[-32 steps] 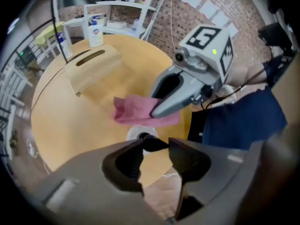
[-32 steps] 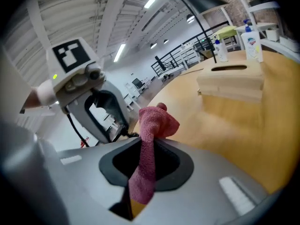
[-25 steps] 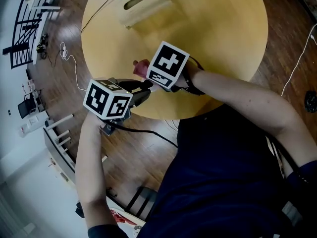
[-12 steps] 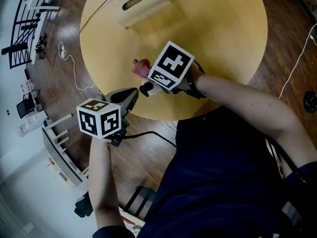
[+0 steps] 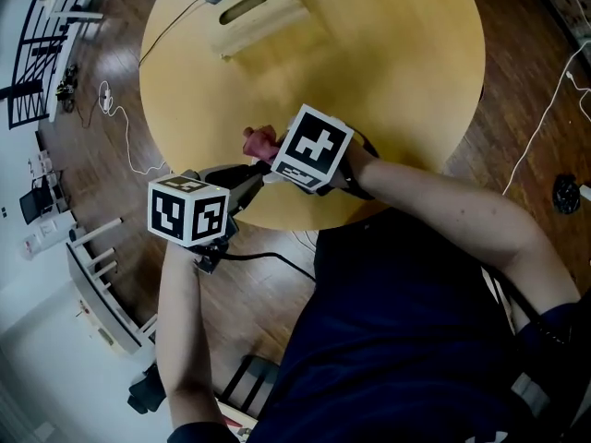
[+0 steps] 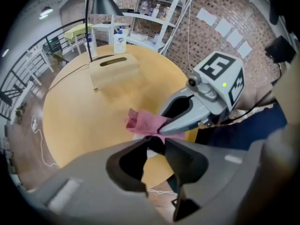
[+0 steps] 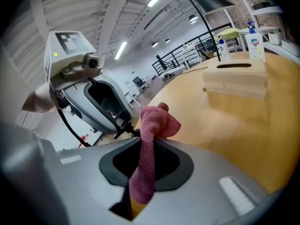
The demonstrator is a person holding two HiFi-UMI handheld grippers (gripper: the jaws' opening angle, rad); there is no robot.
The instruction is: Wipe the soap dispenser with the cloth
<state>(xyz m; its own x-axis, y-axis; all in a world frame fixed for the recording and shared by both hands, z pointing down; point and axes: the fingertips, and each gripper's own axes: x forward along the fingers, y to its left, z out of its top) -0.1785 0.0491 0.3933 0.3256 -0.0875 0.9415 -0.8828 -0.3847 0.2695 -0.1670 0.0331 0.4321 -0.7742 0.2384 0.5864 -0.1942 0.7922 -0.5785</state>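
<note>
The round table (image 5: 388, 53) carries a wooden box (image 5: 259, 12) at its far side, with a lamp (image 6: 104, 4) and a pump bottle (image 6: 119, 40) beyond it. My two claws meet at the near edge. My right claw (image 7: 149, 139) is closed on the pink cloth (image 7: 157, 121), which sticks up from its jaws. My left claw (image 5: 254, 173) is narrow and its jaws have just been opening. The dark top of the soap dispenser (image 6: 153, 147) is between its tips. The claws and the cloth cover most of the dispenser. Half a second ago my left claw was drawn back from the table edge and the dispenser stood free.
</note>
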